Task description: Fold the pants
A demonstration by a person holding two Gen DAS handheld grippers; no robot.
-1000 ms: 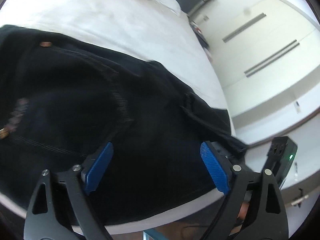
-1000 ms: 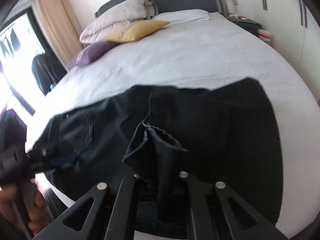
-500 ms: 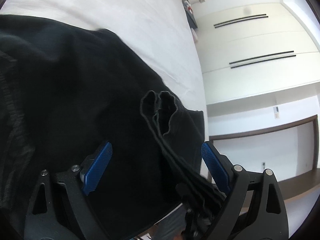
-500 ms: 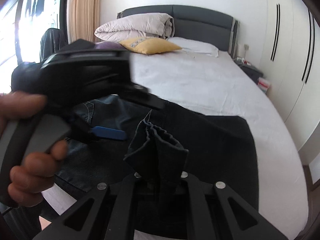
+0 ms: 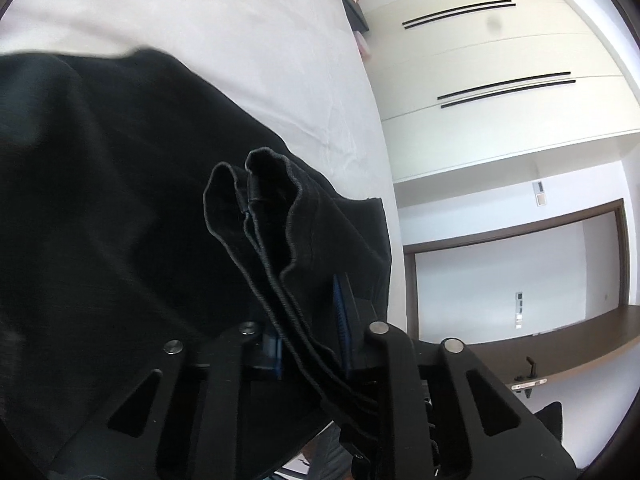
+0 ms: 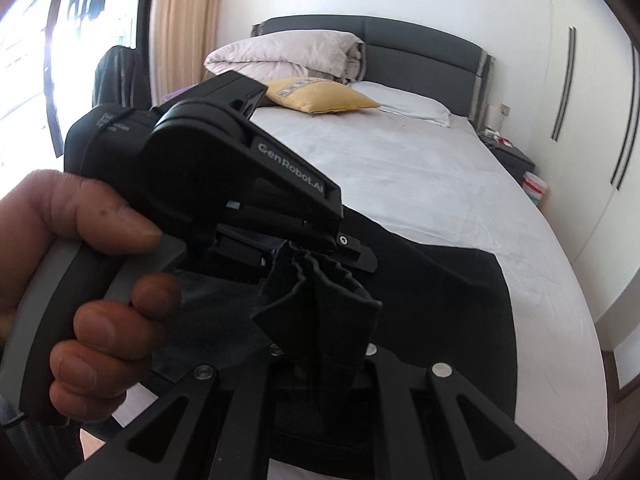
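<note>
- Now the left tongs (image 5: 310, 344) sit at the bottom centre of the left wrist view, narrowed onto a bunched hem of the pants (image 5: 120, 220); the blue pads (image 5: 340, 312) press the dark cloth from both sides.
- Two hem openings of the pants stand up just above those tongs, near the middle of the frame.
- Most of the pants fill the left half of that view, lying on the bed (image 5: 248, 40), whose white sheet takes the upper left.
- White wardrobe doors (image 5: 500, 52) with dark slot handles fill the upper right.
- Seen from the right wrist, the right tongs (image 6: 322, 354) at bottom centre are closed on another bunched fold of the pants (image 6: 440, 300), which rises between the fingers.
- Just above that fold, touching or almost touching it, is the nose of the left tongs (image 6: 320, 248), whose black body crosses the left centre.
- A hand (image 6: 80, 272) grips the grey handle at the lower left.
- Beyond, the pants spread dark over the foot of the bed (image 6: 420, 184) in the right centre.
- At the top centre lie a yellow pillow (image 6: 320, 94), a white pillow (image 6: 404, 106), a folded duvet (image 6: 288, 54) and a dark headboard (image 6: 420, 46).
- A beige curtain (image 6: 184, 28) hangs at the upper left.
</note>
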